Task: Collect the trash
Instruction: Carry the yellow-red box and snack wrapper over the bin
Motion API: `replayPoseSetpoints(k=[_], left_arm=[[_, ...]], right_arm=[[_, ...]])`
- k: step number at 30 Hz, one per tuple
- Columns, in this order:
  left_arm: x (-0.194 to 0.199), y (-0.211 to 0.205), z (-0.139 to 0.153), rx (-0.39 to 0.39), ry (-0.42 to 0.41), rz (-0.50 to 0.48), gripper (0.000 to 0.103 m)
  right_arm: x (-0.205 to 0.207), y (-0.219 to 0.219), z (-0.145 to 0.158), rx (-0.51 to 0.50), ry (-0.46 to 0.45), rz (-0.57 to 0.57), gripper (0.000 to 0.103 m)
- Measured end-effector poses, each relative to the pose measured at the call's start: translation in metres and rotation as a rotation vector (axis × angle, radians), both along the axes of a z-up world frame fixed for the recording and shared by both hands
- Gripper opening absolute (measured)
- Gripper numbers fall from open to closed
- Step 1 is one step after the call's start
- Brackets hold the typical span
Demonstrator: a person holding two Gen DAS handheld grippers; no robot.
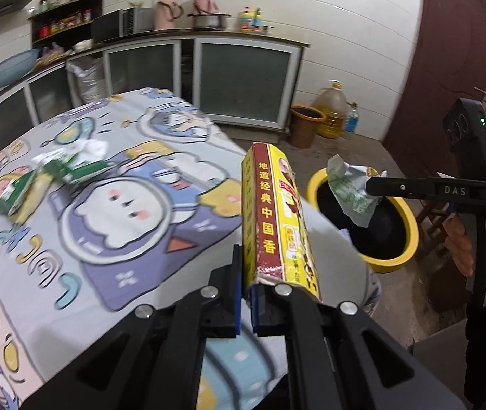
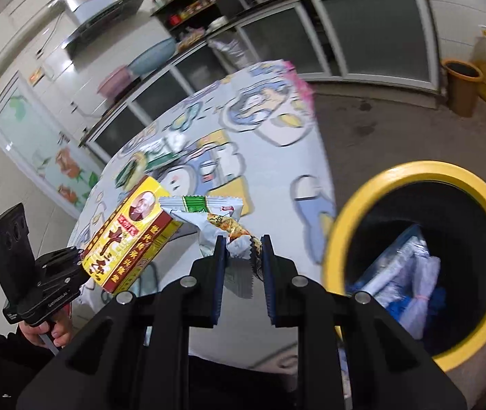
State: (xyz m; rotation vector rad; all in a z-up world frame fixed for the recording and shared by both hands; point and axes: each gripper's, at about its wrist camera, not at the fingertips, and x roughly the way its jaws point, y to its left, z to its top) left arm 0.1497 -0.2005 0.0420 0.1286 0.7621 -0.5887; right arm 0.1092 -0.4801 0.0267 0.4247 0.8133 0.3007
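Note:
My left gripper [image 1: 245,275] is shut on a yellow and red carton [image 1: 277,218], held upright over the table's right edge; the carton also shows in the right wrist view [image 2: 130,235]. My right gripper [image 2: 243,253] is shut on a crumpled white and green snack wrapper [image 2: 208,215], and in the left wrist view the wrapper [image 1: 352,188] hangs over the black trash bin with a yellow rim [image 1: 410,256]. The bin [image 2: 355,205] holds bagged trash. Green and white wrappers [image 1: 54,174] lie on the table at the left.
The round table wears a cartoon-print cloth [image 1: 123,225]. Kitchen cabinets [image 1: 243,82] run along the back wall. An orange bin [image 1: 306,123], an oil jug [image 1: 333,109] and a blue bottle stand on the floor by a dark red door [image 1: 455,51].

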Motion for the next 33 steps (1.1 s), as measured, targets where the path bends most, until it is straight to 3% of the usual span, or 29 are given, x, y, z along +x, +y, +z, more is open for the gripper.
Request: replayPoseSetpoints(k=[11,33], left_arm=[[0.01,-0.063,0.0,0.006,-0.021,-0.113,0.003],[0.024,-0.178,-0.021,0.034,0.004,-0.257,0.003]], right_arm=[[-0.028,-0.073,-0.007,-0.038,0.011,-0.238,0.02],[-0.038,-0.12,-0.043,-0.104,0.085,-0.442,0.02]])
